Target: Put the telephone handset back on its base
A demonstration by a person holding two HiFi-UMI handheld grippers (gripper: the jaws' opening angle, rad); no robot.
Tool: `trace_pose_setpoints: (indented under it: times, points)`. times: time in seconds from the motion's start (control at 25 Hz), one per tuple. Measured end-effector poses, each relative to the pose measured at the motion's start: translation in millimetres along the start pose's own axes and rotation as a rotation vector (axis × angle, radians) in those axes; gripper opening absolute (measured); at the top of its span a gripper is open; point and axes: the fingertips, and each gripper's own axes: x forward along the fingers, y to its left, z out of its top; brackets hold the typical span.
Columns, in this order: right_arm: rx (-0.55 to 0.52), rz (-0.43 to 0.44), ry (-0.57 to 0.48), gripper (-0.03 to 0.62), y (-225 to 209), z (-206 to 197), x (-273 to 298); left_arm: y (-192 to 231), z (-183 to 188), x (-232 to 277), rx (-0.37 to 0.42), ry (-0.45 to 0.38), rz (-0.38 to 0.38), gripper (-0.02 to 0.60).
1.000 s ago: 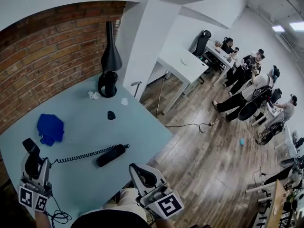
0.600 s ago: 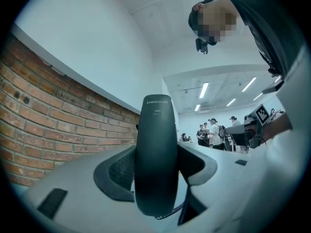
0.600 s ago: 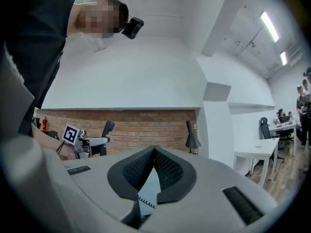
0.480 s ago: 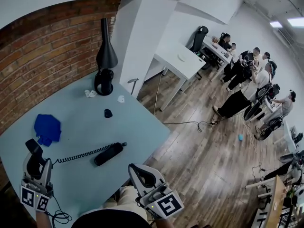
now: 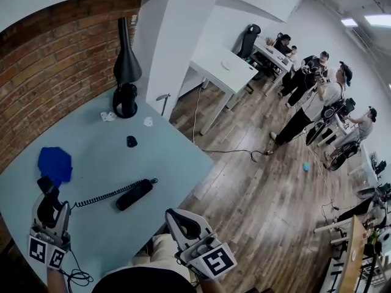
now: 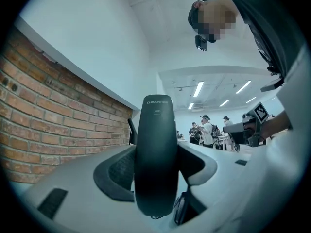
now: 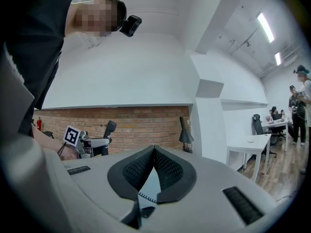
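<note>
The black telephone handset (image 5: pixel 134 195) lies on the pale blue table (image 5: pixel 159 157), and its coiled cord (image 5: pixel 101 197) runs left toward my left gripper (image 5: pixel 44 195). That gripper hovers at the near left of the table, shut on the slim black telephone base (image 6: pixel 155 154), which stands upright between its pads. The base's top (image 5: pixel 43 184) pokes out above the jaws. My right gripper (image 5: pixel 178 217) is at the table's near edge, below and right of the handset. In the right gripper view its tips (image 7: pixel 154 148) meet with nothing held, and the cord (image 7: pixel 146 196) shows through the gap.
A black lamp (image 5: pixel 125 72) stands at the table's far corner by the brick wall. A blue cloth (image 5: pixel 54 163) lies at the left, a small black object (image 5: pixel 131 141) mid-table, and white bits (image 5: pixel 107 116) near the lamp. The table's right edge drops to wooden floor, with people beyond.
The whole head view has slid slightly left and down. The handset stays put on the table, and both grippers hold their places. The people at the back have shifted.
</note>
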Motion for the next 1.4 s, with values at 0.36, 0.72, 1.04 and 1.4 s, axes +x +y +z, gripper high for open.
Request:
trace_pose_setpoints:
  times: [0.36,0.72,1.04,1.4]
  points:
    - [0.020,-0.042,0.028,0.012,-8.5,-4.8,-12.5,-15.6,-9.5,24.8,-0.009,0.022,-0.063,0.276]
    - [0.041,-0.099,0.056,0.012,-23.4,-13.1,-25.8,-30.5,-33.5,46.8,-0.018,0.084,-0.114,0.276]
    - [0.047,-0.154,0.065,0.012,-41.8,-13.9,-35.7,-42.9,-58.9,79.3,-0.035,0.162,-0.173,0.276]
    - [0.050,-0.182,0.085,0.012,-62.5,-17.3,-36.6,-58.1,-98.6,109.5,-0.028,0.278,-0.230,0.276]
